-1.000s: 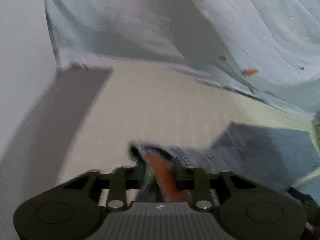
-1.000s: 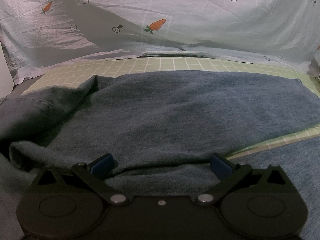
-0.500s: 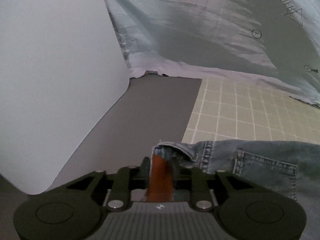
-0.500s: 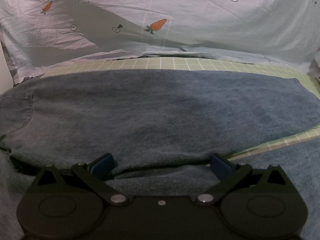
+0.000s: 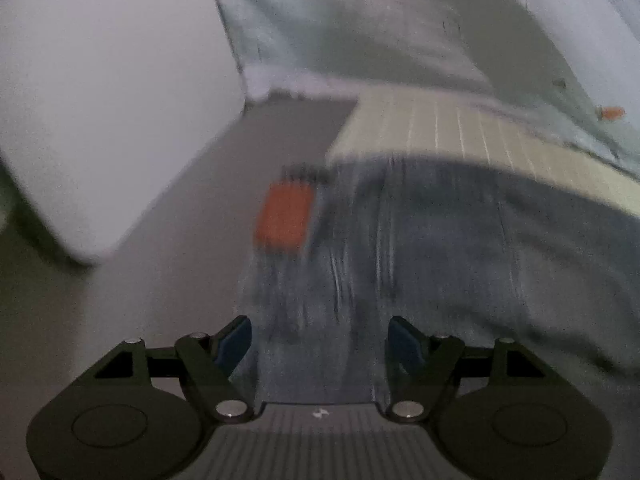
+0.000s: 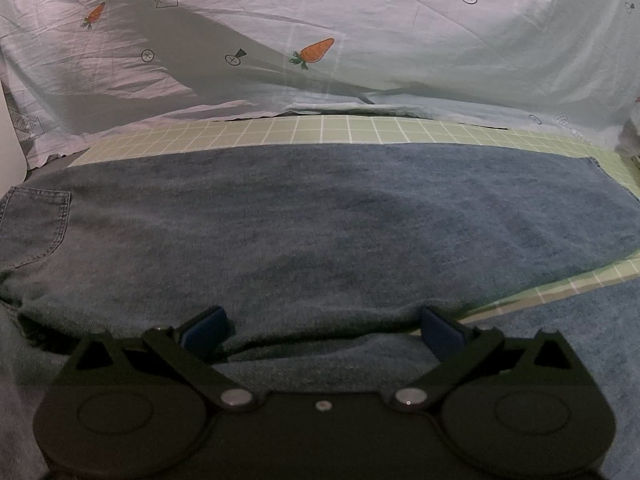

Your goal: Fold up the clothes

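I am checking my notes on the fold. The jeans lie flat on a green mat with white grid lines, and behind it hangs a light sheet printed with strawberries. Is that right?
Not quite: the print is carrots, not strawberries, as the right wrist view shows. The rest holds: the jeans lie flat on the green grid mat, with the light sheet behind it.

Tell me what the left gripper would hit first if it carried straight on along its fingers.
Most likely the jeans: denim fills the gap ahead of the left gripper, whose jaws are opening with nothing pinched. The frame is blurred, so depth is uncertain.
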`<state>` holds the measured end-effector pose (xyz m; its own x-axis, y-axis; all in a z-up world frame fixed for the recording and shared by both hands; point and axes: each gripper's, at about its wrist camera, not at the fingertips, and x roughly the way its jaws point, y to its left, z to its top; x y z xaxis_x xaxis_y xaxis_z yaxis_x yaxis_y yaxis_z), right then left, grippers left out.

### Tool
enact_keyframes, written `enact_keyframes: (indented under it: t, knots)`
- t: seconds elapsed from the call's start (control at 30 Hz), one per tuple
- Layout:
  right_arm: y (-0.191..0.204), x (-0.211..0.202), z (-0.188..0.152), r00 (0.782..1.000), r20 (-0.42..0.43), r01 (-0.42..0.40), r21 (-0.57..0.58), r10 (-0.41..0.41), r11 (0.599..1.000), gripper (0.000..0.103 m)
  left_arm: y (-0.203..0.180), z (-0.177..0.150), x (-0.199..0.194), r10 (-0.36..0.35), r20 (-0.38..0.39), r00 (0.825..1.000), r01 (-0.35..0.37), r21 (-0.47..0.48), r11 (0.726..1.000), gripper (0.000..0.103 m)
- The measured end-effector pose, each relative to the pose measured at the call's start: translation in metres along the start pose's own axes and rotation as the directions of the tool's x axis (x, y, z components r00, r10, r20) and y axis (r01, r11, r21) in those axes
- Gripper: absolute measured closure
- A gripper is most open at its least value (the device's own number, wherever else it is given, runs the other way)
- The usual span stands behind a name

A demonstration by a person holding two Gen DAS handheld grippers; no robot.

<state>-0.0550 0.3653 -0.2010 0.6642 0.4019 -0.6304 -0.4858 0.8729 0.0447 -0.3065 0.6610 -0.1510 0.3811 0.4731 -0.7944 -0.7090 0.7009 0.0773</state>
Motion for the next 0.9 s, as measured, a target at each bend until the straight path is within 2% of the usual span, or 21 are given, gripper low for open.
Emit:
enact_keyframes:
  t: [0.1,0.2,0.37,0.53,0.67,0.73,0.77,0.9]
  knots:
    - [0.0,-0.001,0.0,1.0,0.001,-0.001,0.004,0.001,1.0,0.0,-0.005,-0.028,-0.007,0.008,-0.047,0.999,-0.006,0.029,1.0,0.027]
    - [-0.002,-0.005,-0.002,1.0,0.001,-0.009,0.011,0.009,1.0,0.0,-0.009,-0.049,-0.018,0.021,-0.052,0.998,-0.018,0.07,0.997,0.027]
    - [-0.009,-0.027,-0.012,0.999,0.013,-0.042,0.053,0.042,0.998,0.0,-0.012,-0.068,-0.041,0.027,-0.045,0.999,-0.024,0.076,0.997,0.027]
    - [-0.024,-0.066,-0.023,0.998,0.066,-0.01,0.098,0.004,0.995,0.0,-0.025,-0.082,-0.058,0.024,-0.041,0.999,-0.018,0.133,0.991,0.025]
    - [-0.039,-0.08,-0.034,0.999,0.035,-0.006,0.0,0.006,1.0,0.0,-0.046,-0.093,-0.068,0.002,-0.051,0.999,0.004,0.119,0.993,0.023]
    - [-0.046,-0.078,-0.044,1.0,-0.018,0.023,-0.075,-0.024,0.997,0.0,-0.066,-0.098,-0.074,0.034,-0.05,0.998,-0.026,0.142,0.99,0.023]
    - [-0.052,-0.077,-0.05,0.998,-0.051,0.036,-0.109,-0.042,0.993,0.0,-0.077,-0.099,-0.077,0.024,-0.052,0.998,-0.016,0.149,0.989,0.023]
    - [-0.105,-0.089,-0.07,0.997,-0.063,0.045,-0.04,-0.047,0.998,0.0,-0.119,-0.107,-0.093,-0.044,-0.055,0.998,0.053,0.182,0.982,0.023]
